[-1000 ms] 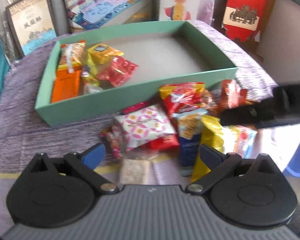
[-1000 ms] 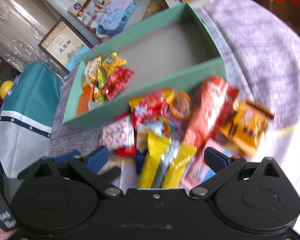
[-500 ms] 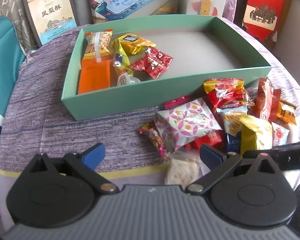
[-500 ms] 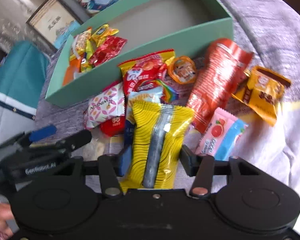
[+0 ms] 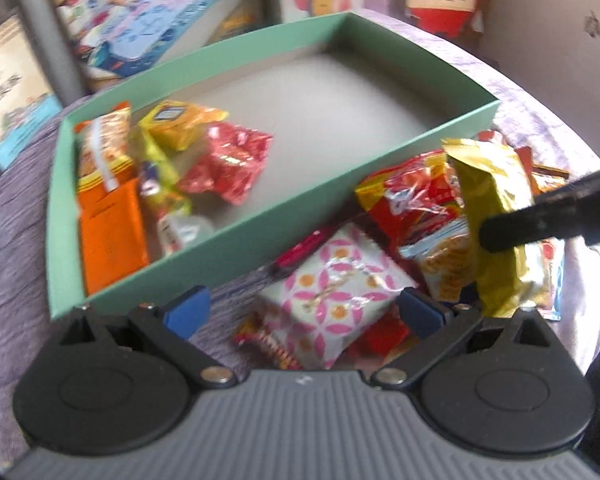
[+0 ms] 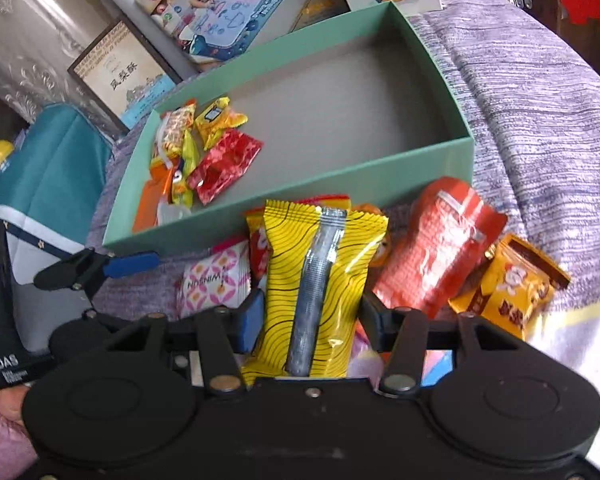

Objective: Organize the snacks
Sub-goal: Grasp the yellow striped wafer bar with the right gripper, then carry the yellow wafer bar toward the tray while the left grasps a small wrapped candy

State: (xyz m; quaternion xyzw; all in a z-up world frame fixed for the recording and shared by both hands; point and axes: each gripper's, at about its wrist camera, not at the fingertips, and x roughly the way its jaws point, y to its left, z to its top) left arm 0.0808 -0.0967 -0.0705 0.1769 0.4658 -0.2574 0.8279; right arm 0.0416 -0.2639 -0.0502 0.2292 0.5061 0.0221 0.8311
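Note:
My right gripper [image 6: 312,312] is shut on a yellow packet with black wavy lines [image 6: 320,280], held upright a little above the snack pile. In the left wrist view the same yellow packet [image 5: 496,208] hangs at the right from a black finger [image 5: 540,220]. My left gripper [image 5: 302,308] is open, low over a pink-and-white flowered packet [image 5: 332,292], with nothing pressed between its blue pads. The green box [image 5: 260,240] lies behind the pile. Several snacks, among them an orange packet [image 5: 112,236] and a red one [image 5: 228,164], fill its left end.
Loose snacks lie in front of the box: a red pouch [image 6: 440,248], an orange-yellow packet [image 6: 508,292], a red-and-yellow bag [image 5: 404,196]. The purple cloth [image 6: 540,120] covers the round table. Picture boxes [image 6: 228,12] lean behind; a teal chair [image 6: 48,168] stands left.
My right gripper closed on the yellow packet and raised it off the pile. My left gripper moved in and down, over the flowered packet, and stayed open.

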